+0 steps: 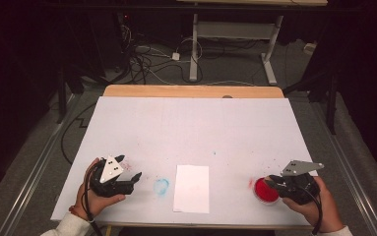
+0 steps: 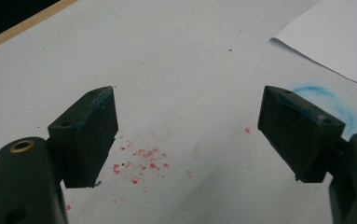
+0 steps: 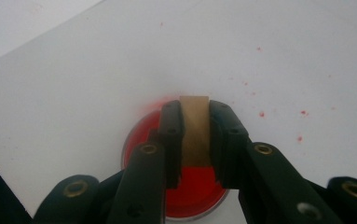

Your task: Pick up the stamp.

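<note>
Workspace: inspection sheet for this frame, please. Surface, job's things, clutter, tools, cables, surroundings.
Surface: white table cover with red specks and a blue smudge.
Job's things: round red ink pad; white paper sheet at near centre; tan block over the pad.
Clutter: nothing seen.
Tools: left tool open, empty; right tool shut on the tan block.
Cables: one trails from each tool; loose cables on floor.
Surroundings: dark room, second table's legs behind.

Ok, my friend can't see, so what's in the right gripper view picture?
The right claw is shut on a small tan block, holding it over a round red dish. Around it is white table cover with tiny red specks.
</note>
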`<action>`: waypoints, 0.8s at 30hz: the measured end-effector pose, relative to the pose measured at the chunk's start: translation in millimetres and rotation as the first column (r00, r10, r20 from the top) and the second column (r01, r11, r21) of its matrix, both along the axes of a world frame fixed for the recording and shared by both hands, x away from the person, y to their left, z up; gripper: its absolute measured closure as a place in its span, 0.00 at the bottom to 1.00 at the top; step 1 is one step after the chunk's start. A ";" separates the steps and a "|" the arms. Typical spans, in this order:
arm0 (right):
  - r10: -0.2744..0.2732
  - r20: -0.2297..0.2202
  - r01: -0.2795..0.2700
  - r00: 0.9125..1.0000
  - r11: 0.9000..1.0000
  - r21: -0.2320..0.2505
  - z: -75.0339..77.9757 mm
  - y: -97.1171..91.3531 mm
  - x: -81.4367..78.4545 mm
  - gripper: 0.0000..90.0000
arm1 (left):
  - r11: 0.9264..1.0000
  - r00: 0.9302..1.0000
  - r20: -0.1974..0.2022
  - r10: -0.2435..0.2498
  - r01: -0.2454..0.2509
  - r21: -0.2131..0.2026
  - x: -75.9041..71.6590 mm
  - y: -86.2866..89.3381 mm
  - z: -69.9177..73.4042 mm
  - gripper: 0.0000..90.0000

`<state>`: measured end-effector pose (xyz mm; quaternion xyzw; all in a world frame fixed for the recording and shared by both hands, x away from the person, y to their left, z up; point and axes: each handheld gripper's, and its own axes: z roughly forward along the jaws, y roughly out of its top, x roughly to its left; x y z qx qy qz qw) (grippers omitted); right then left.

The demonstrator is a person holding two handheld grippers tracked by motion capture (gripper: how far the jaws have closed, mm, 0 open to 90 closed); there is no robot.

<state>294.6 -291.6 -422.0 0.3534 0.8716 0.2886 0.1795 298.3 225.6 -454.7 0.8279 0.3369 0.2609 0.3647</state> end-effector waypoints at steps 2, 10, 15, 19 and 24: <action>-0.003 -0.009 0.003 1.000 1.000 -0.006 -4.8 0.7 1.0 0.84 | 1.000 1.000 -0.003 -0.003 0.003 0.002 0.0 -0.2 -0.1 0.22; -0.010 -0.023 0.010 1.000 1.000 -0.003 -16.9 2.0 2.4 0.84 | 1.000 1.000 -0.005 -0.002 0.002 0.003 0.1 -0.3 -0.4 0.21; -0.020 -0.015 0.020 1.000 1.000 0.021 -19.8 0.9 1.7 0.84 | 1.000 1.000 -0.003 -0.004 0.004 0.004 -0.3 -0.6 -0.3 0.21; -0.022 -0.004 0.022 1.000 0.999 0.035 -22.0 -0.3 0.6 0.84 | 1.000 1.000 -0.003 -0.004 0.004 0.004 -0.5 -0.5 0.0 0.21; -0.016 0.013 0.016 1.000 0.999 0.037 -23.7 -0.4 -1.2 0.84 | 1.000 1.000 -0.002 -0.009 0.009 0.003 -0.5 -1.1 -0.3 0.21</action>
